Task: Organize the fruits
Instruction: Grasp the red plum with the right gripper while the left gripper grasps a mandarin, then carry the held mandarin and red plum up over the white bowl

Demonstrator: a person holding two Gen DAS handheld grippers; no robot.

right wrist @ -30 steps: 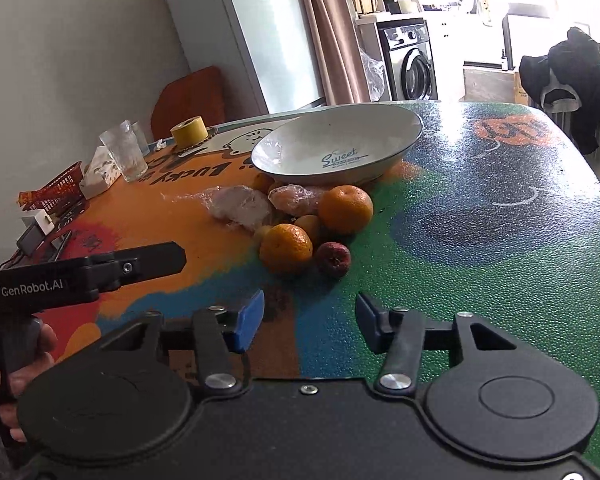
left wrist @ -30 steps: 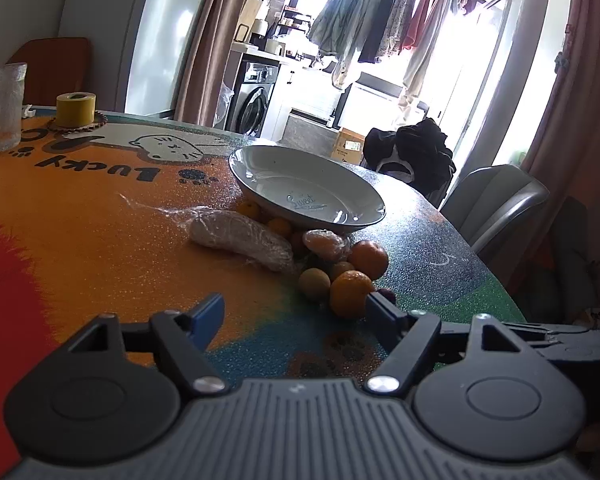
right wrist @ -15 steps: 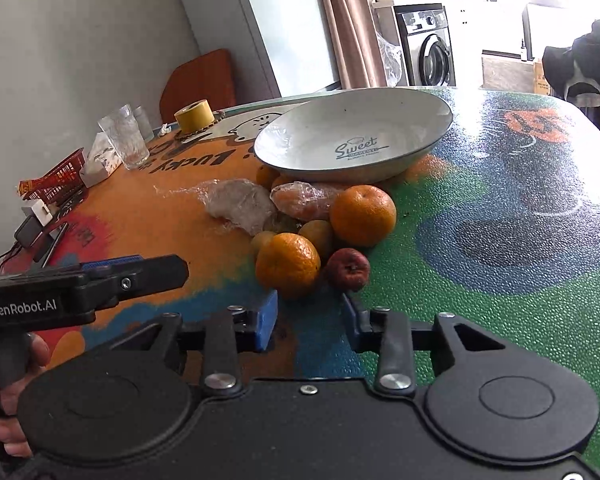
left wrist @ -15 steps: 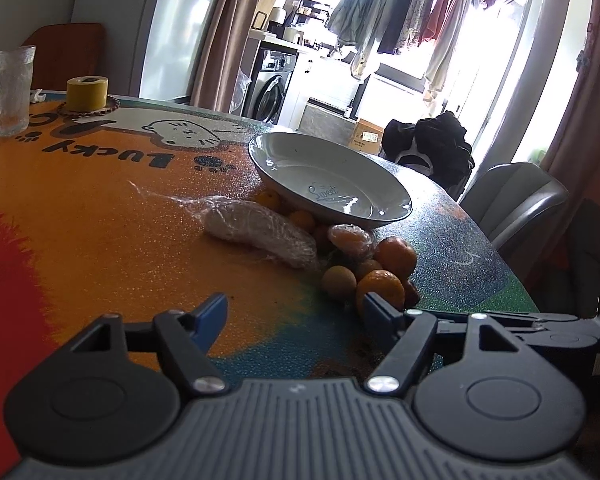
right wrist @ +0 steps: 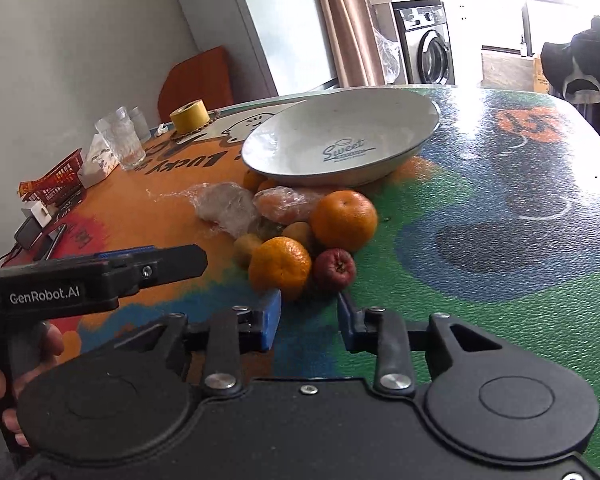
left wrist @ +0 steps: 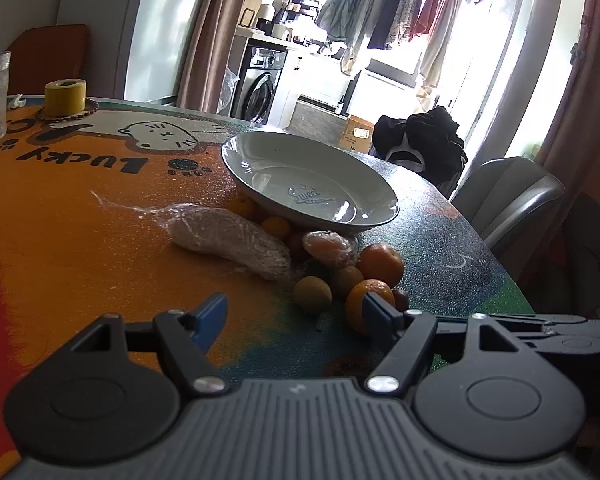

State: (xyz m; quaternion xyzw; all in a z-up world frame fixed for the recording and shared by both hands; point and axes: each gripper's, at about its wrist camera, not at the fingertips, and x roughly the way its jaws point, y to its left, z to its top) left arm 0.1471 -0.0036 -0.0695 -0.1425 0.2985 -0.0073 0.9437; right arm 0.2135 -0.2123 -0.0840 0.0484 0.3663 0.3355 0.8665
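Right wrist view: the near orange (right wrist: 280, 266) lies on the table (right wrist: 500, 280) straight ahead of our right gripper (right wrist: 309, 320), a touch left of the gap, with the small red fruit (right wrist: 335, 270) touching it on the right and sitting almost on the gap's centre line. Both are round, so no long axis matters; what counts is that the two fruits press together and the gap is narrow. Our right jaws have just been closing, with nothing between them; they stand apart, gripping nothing, short of the fruit. We judge the red fruit fits that gap better than the orange does.

Our left gripper (left wrist: 294, 316) is wide open and empty. It comes at the pile from the left, and in its own view the near orange (left wrist: 360, 300) sits just behind its right finger (left wrist: 378, 308). Both hands are close; the right is lined up better, we think.

Counting what shows: two large oranges, the second (right wrist: 344, 220) behind the red fruit; one red fruit; two or three small yellow-brown fruits (right wrist: 246, 248); two small oranges (left wrist: 276, 226) tucked under the plate's rim; two wrapped items, one pale (right wrist: 226, 208), one orange (right wrist: 284, 204). One plate (right wrist: 420, 136), empty, stands just behind the pile.

Further out: a tape roll (right wrist: 189, 116), two glasses (right wrist: 120, 142).
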